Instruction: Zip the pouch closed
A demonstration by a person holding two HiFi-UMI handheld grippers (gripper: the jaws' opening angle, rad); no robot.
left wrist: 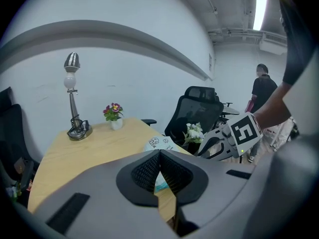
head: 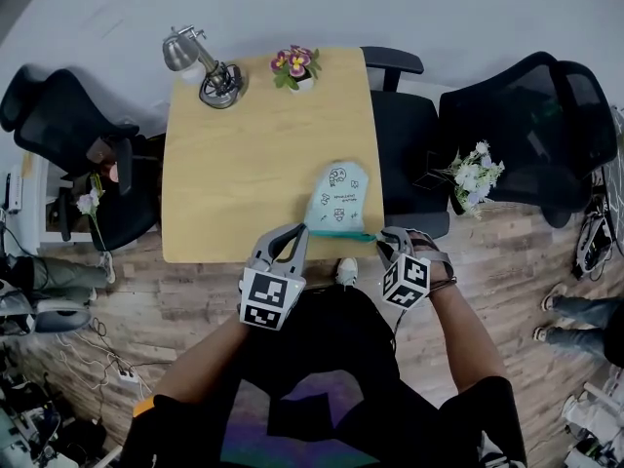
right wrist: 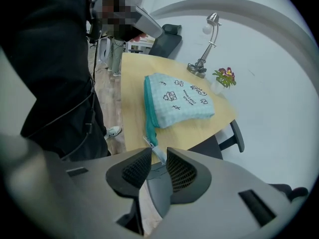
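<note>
At the lower middle of the head view, the left hand-held gripper [head: 298, 232] reaches the near edge of the light wooden counter [head: 244, 164]. In its own view its jaws [left wrist: 159, 152] are pressed together at the tips on the left end of the pale blue fabric pouch printed with small drawings [left wrist: 158, 143]. To the right of it, the right hand-held gripper [head: 386, 237] sits at the pouch's other end. In the right gripper view its jaws [right wrist: 159, 149] are drawn narrow around the small grey zipper pull tab [right wrist: 154, 151], which runs slantwise between the pads. From the tab, the teal zipper band [right wrist: 148, 108] runs up along the pouch's left edge in that view.

The pouch [head: 338, 198] lies flat at the lower right corner of the counter, with its zipper band [head: 336, 232] along the near edge, between the two hand-held grippers.

At the counter's far edge, a silver desk lamp [head: 205, 66] stands at the upper left. A small white pot of purple and yellow flowers [head: 295, 66] stands just to the right of it. A black office chair [head: 405, 135] stands just right of the counter, and a bunch of white flowers [head: 478, 174] shows beyond it.
</note>
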